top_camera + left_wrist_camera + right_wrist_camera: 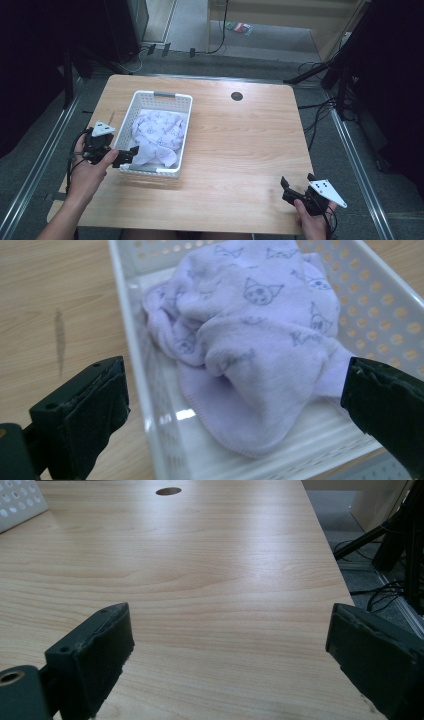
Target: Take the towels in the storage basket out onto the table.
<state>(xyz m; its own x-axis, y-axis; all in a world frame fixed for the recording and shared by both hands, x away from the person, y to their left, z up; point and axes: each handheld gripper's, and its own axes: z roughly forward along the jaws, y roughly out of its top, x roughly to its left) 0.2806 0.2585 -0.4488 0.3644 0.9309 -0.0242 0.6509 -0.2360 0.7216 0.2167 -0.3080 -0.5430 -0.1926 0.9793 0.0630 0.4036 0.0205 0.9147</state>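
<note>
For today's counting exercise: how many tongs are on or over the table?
2. The left tongs are open at the white basket's near left corner; the right tongs are open at the table's near right corner.

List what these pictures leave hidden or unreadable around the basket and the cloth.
- Floor of the white perforated plastic basket: mostly covered by the crumpled lilac cat-print cloth, both views.
- Cloth's underside and type: bunched folds hide them.
- Printed words on the cloth: blurred, left gripper view.
- Colourful item on the floor: too small, high view.

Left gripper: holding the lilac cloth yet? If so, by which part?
No. The left gripper is open, its jaws apart over the near end of the white basket, one jaw outside the wall; the lilac cloth lies loose. The right gripper is open too.
</note>
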